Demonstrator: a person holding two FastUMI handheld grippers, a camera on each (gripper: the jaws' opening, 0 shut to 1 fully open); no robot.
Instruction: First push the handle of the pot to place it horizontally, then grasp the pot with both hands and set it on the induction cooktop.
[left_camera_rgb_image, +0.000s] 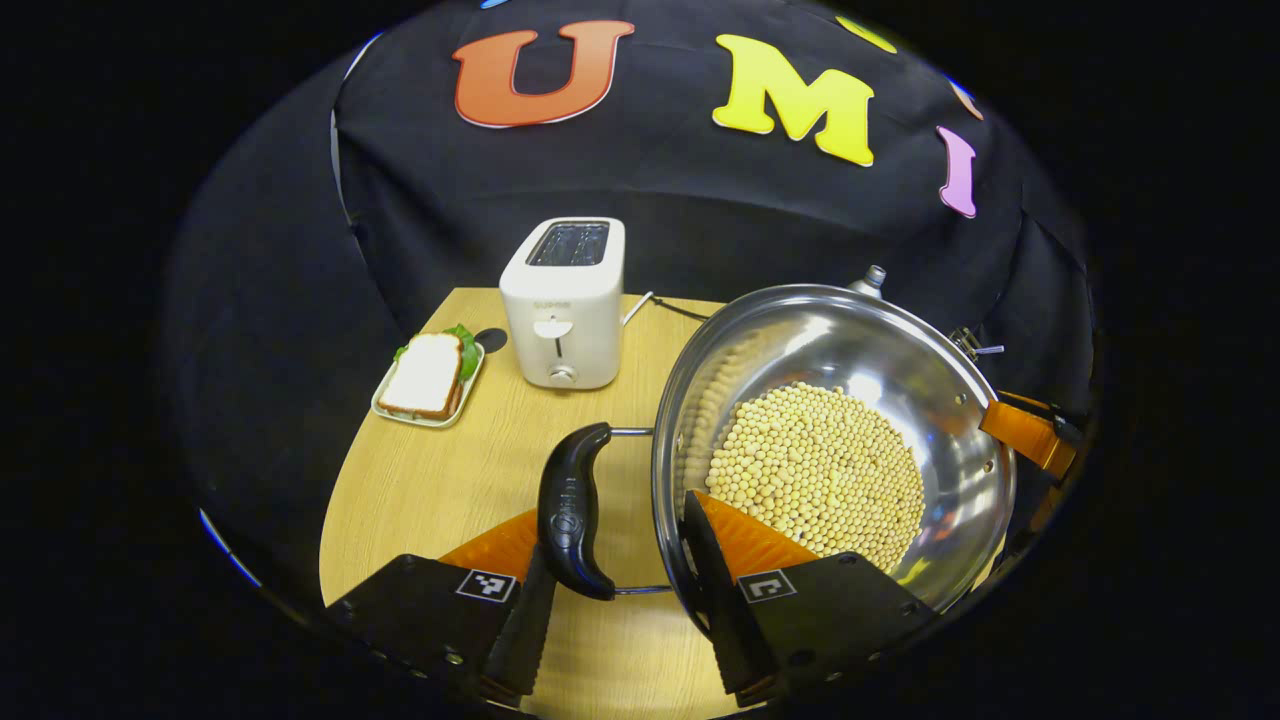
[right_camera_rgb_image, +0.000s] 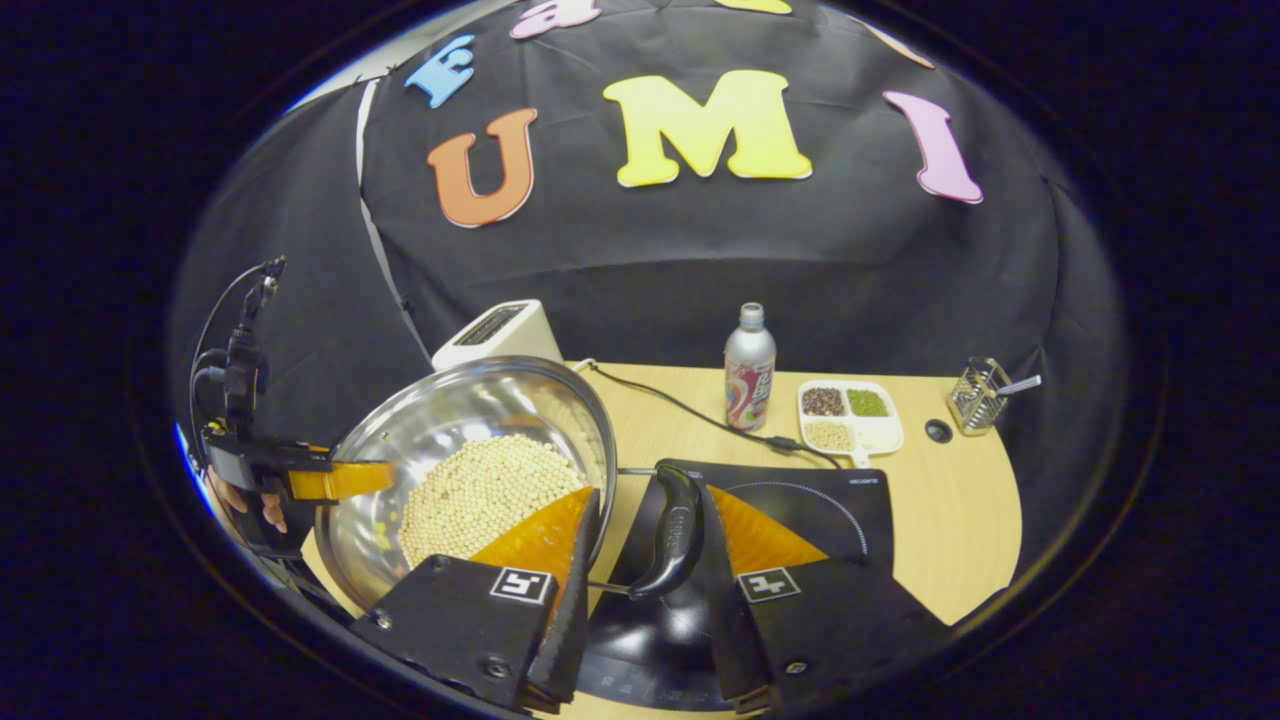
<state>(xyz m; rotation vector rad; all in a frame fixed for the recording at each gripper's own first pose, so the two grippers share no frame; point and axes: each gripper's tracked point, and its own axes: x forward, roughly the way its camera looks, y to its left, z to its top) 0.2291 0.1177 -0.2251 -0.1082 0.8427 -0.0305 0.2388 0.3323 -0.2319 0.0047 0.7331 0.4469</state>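
Observation:
A steel pot (left_camera_rgb_image: 960, 430) holding pale soybeans (left_camera_rgb_image: 815, 470) has a black handle (left_camera_rgb_image: 572, 510) on each side. My left gripper (left_camera_rgb_image: 615, 510) straddles one handle, with one finger outside it and the other inside the rim, shut on the pot. At the far rim, a finger (left_camera_rgb_image: 1030, 435) of the right gripper shows. In the right gripper view, my right gripper (right_camera_rgb_image: 650, 492) clamps the pot (right_camera_rgb_image: 450, 410) the same way around the other handle (right_camera_rgb_image: 677, 535). That handle hangs over the black induction cooktop (right_camera_rgb_image: 800, 510). A hand holds the left gripper (right_camera_rgb_image: 335, 480) beyond the pot.
A white toaster (left_camera_rgb_image: 563, 300) and a sandwich plate (left_camera_rgb_image: 428, 378) stand at the back left of the wooden table (left_camera_rgb_image: 430, 480). Behind the cooktop are its cord (right_camera_rgb_image: 680, 405), a bottle (right_camera_rgb_image: 749, 370), a divided bean tray (right_camera_rgb_image: 848, 412) and a wire utensil holder (right_camera_rgb_image: 980, 395).

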